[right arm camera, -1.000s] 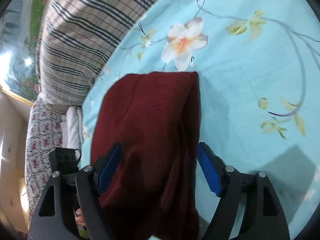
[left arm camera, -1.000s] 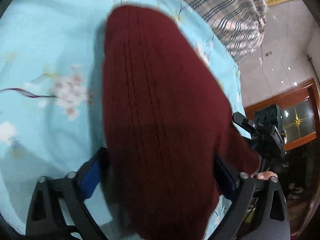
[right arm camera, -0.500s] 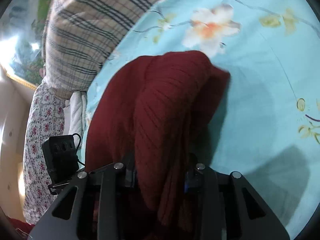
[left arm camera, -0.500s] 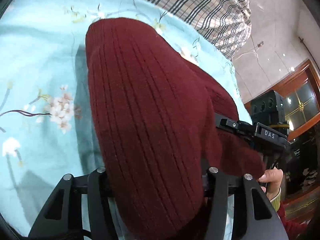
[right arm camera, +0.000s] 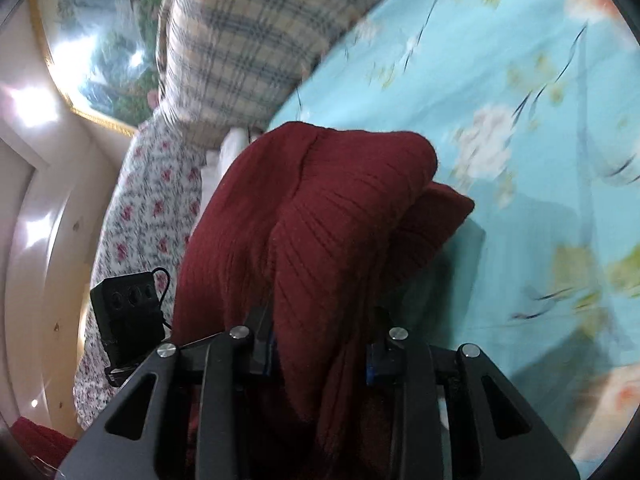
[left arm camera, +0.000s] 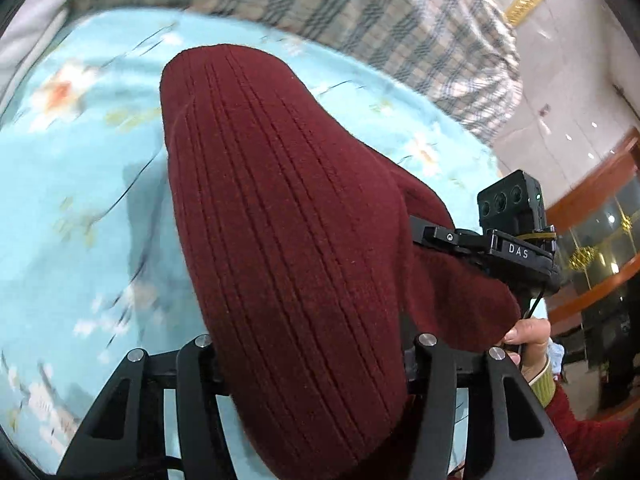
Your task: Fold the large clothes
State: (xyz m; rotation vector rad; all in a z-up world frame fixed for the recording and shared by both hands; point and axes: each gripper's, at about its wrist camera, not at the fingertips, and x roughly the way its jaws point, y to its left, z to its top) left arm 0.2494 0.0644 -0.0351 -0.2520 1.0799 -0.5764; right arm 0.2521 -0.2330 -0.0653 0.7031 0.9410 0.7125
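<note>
- Two black two-finger grippers share one load: a dark red rib-knit sweater [left arm camera: 296, 240], bunched into a thick folded bundle.
- Left gripper [left arm camera: 312, 356]: fingers drawn in against the knit on both sides, clamped on the lower end of the bundle; pads hidden by the fabric.
- Right gripper [right arm camera: 320, 344]: fingers likewise pressed onto a gathered fold of the sweater [right arm camera: 320, 216]; a sliver of blue pad shows at each side of the cloth.
- Sweater rises forward from both grippers, its rounded far end held above a light blue bedsheet printed with pale flowers and thin dark stems [left arm camera: 80, 200]; whether the far end touches the sheet cannot be told.
- Left view: right gripper [left arm camera: 460, 240] reaches into the sweater's right side, its black camera block above it; bare fingers of the person's right hand [left arm camera: 528, 336] grip the handle below.
- Beige and grey plaid quilt [left arm camera: 360, 12] lies heaped along the far edge of the sheet.
- Right view: white cloth with small red flowers [right arm camera: 140, 208] lies left of the sweater, beside the plaid quilt [right arm camera: 240, 40].
- Sheet and quilt are motion-blurred in both views.
</note>
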